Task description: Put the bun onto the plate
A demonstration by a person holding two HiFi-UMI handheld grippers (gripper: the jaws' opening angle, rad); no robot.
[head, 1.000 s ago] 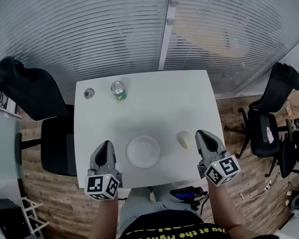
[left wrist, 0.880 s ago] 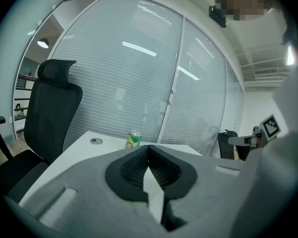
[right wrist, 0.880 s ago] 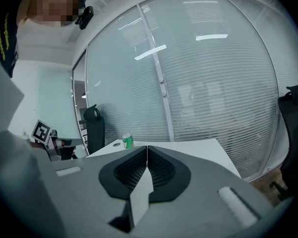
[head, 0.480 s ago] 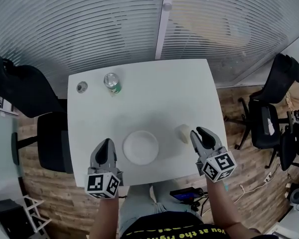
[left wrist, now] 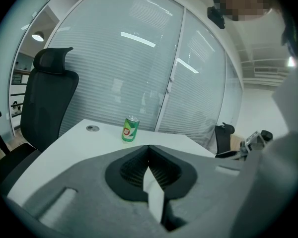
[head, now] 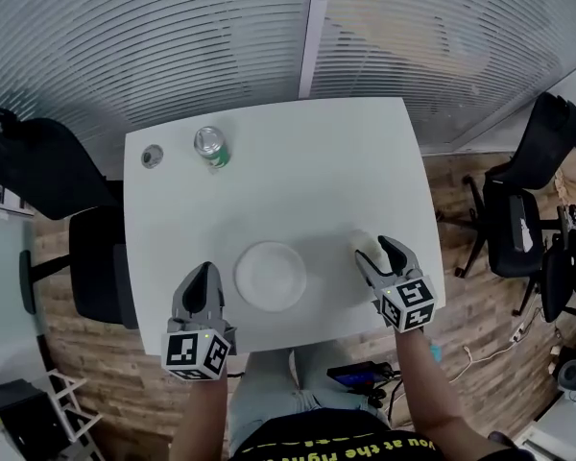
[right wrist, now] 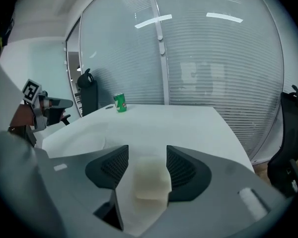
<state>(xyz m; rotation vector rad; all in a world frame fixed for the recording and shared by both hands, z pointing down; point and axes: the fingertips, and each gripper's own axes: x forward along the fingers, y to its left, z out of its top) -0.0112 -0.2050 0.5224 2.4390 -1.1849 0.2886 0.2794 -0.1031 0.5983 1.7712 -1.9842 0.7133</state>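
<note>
A green can (head: 210,148) stands near the far left corner of the white table (head: 307,171). It has a label on its side with a bit of red and white, but the words are too small to read. Its top looks closed. Just left of the can, a small round grey thing (head: 152,155) sits in the table top.

The person's black shirt (head: 326,445) has yellow letters on it, but I cannot read them from here. Each gripper carries a cube with black and white square marks.

The white plate (head: 271,276) sits near the front edge of the table, and there is nothing on it. The bun (head: 363,241) is not on the plate. It lies on the table to the right of the plate, apart from it.

The right gripper (head: 374,250) is down at the bun. Its jaws have just been opening, and now they stand apart with the pale bun lying between them. They are not squeezing it.

The left gripper (head: 204,275) is at the left of the plate, near the table's front edge. Its jaws are pressed together with nothing in them.
</note>
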